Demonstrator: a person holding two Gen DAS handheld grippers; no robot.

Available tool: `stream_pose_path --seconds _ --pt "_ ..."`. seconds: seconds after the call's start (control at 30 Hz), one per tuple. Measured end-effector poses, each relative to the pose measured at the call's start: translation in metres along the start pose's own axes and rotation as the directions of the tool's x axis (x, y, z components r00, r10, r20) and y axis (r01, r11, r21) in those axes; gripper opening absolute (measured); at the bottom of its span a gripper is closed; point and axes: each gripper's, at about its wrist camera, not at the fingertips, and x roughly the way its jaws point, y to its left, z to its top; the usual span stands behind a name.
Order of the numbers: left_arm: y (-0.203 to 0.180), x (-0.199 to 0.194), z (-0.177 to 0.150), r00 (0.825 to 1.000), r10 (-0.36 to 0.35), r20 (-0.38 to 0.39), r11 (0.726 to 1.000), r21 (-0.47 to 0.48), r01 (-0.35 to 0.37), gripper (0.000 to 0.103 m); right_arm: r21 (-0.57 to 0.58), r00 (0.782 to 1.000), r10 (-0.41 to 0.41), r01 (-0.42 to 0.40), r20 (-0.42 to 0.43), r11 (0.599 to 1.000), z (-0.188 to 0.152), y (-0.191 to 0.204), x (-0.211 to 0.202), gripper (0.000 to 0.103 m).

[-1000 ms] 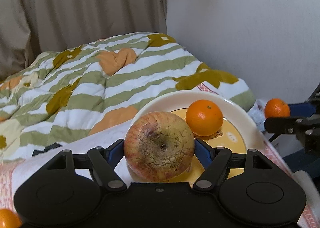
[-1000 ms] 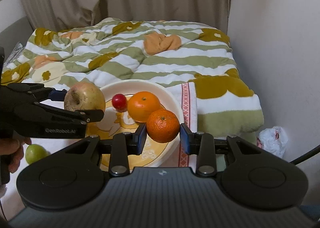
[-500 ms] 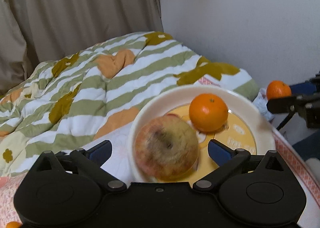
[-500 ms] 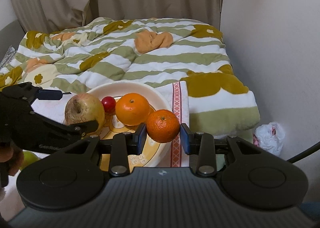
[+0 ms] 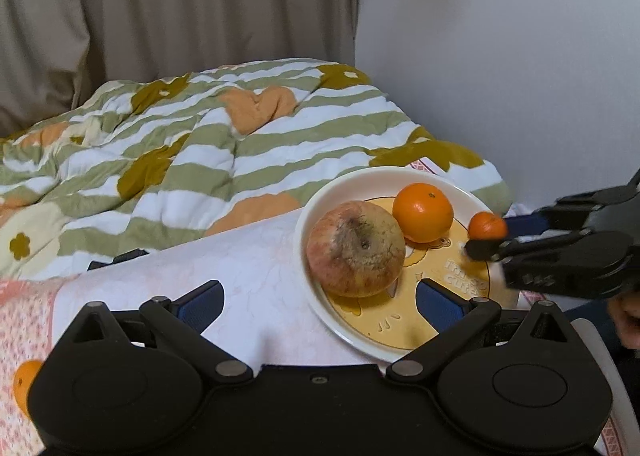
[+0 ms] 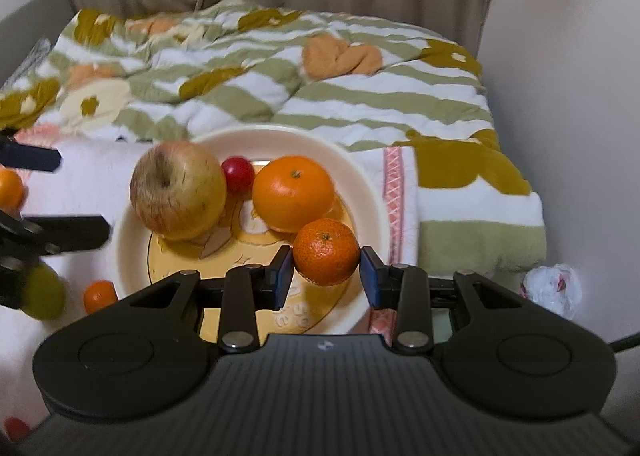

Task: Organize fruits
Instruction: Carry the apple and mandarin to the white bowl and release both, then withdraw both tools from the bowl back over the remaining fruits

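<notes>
- Behind the wrinkled, blotchy red-yellow apple [image 6: 178, 190], we see a small glossy red fruit [image 6: 238, 175] half hidden.
- Our left gripper [image 5: 318, 302] has just opened wide, leaving the apple on the round cream plate [image 6: 362, 180].
- Our right gripper [image 6: 326, 276] clamps the pebbly little mandarin [image 6: 326, 251] above the plate, lower than before.

The plate [image 6: 372, 192] is crowded in its far half: an apple [image 6: 178, 190] at nine o'clock, a small red fruit [image 6: 239, 175] at eleven and a large orange [image 6: 293, 192] at twelve, all close together. The near half, around six o'clock, lies bare. A mandarin [image 6: 326, 251] clamped in the right gripper [image 6: 325, 274] hangs over the four o'clock rim. Left of the plate, loose fruit, blurred, dots the cloth [image 5: 248, 268]. Behind rises a rumpled quilt [image 6: 320, 96].
</notes>
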Motion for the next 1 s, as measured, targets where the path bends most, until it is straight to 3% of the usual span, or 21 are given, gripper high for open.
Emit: stream_pose_path --seconds 0.2,0.23,0.3,0.33,0.4,0.73,1.0 --pt "0.003 -0.01 -0.008 1.0 0.022 0.007 1.0 -0.007 -0.022 0.103 -0.051 1.0 -0.014 0.014 0.003 0.999 -0.004 0.012 0.009 0.053" --pt "0.004 -0.011 -0.009 1.0 0.024 0.009 1.0 -0.009 -0.024 0.103 -0.053 1.0 -0.014 0.015 0.012 0.998 -0.004 0.012 0.007 0.062" --pt "0.005 -0.017 -0.011 0.999 0.029 0.014 0.999 -0.014 -0.029 0.103 -0.062 0.998 -0.026 0.029 0.051 0.998 -0.005 0.014 0.0 0.1" --pt "0.006 -0.019 -0.011 0.999 0.032 0.014 0.999 -0.018 -0.032 0.103 -0.068 0.996 -0.044 0.049 0.079 0.996 -0.006 0.016 -0.005 0.103" --pt "0.007 -0.027 -0.012 0.999 0.041 0.024 0.999 -0.029 -0.04 0.103 -0.079 0.991 -0.049 0.059 0.123 0.995 -0.008 0.018 -0.015 0.103" --pt "0.004 -0.075 -0.019 0.992 0.067 0.104 0.995 -0.077 -0.059 0.103 -0.033 0.989 -0.035 0.04 0.144 0.999 -0.009 0.017 -0.057 0.103" --pt "0.0 -0.129 -0.034 0.976 0.117 0.184 0.989 -0.116 -0.096 0.103 -0.019 0.983 -0.033 0.037 0.183 0.999 -0.018 0.028 -0.114 0.103"
